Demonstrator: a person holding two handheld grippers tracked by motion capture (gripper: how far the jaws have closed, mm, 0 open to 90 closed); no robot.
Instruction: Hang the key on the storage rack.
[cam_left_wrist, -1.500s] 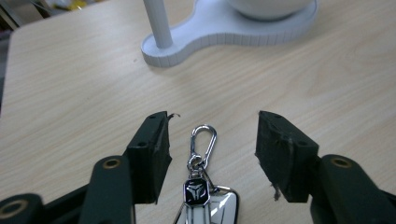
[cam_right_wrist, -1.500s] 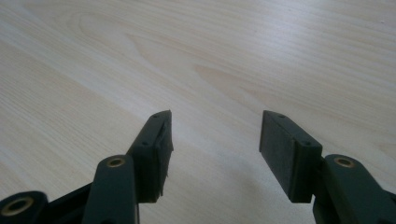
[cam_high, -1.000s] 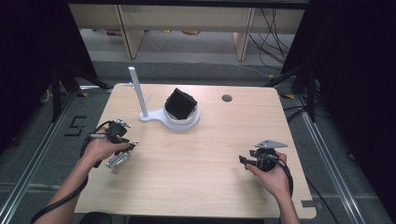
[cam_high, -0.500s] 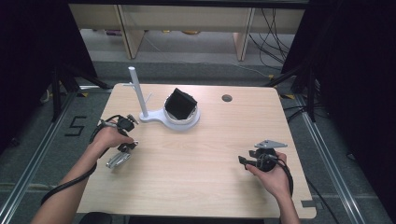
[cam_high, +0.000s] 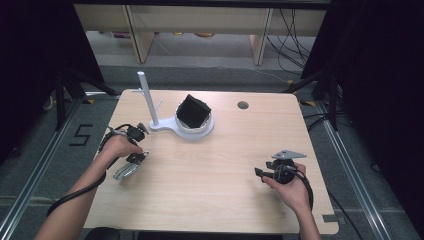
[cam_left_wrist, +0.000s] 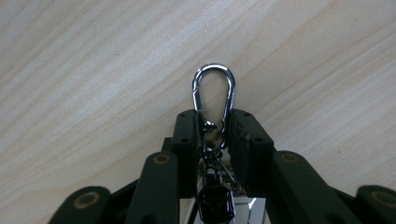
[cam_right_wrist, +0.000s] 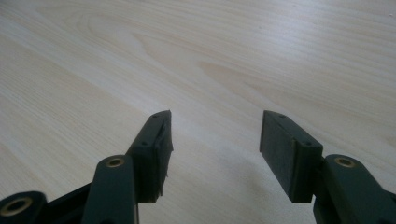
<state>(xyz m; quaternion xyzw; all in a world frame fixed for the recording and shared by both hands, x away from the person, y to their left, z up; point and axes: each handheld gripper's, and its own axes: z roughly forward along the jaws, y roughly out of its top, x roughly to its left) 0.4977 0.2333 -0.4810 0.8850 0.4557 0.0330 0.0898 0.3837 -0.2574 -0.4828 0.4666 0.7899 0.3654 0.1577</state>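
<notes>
As our left gripper (cam_left_wrist: 213, 135) has just been closing its fingers (cam_left_wrist: 187, 140) on the chrome clip (cam_left_wrist: 213, 91) lying on the surface (cam_high: 215, 165), a thin hold risks it slipping; our right gripper (cam_right_wrist: 215, 144) gapes wide, empty.

A single figure "5" (cam_high: 80, 135) is marked in black on the floor (cam_high: 45, 150), left of the desk (cam_high: 220, 170).
</notes>
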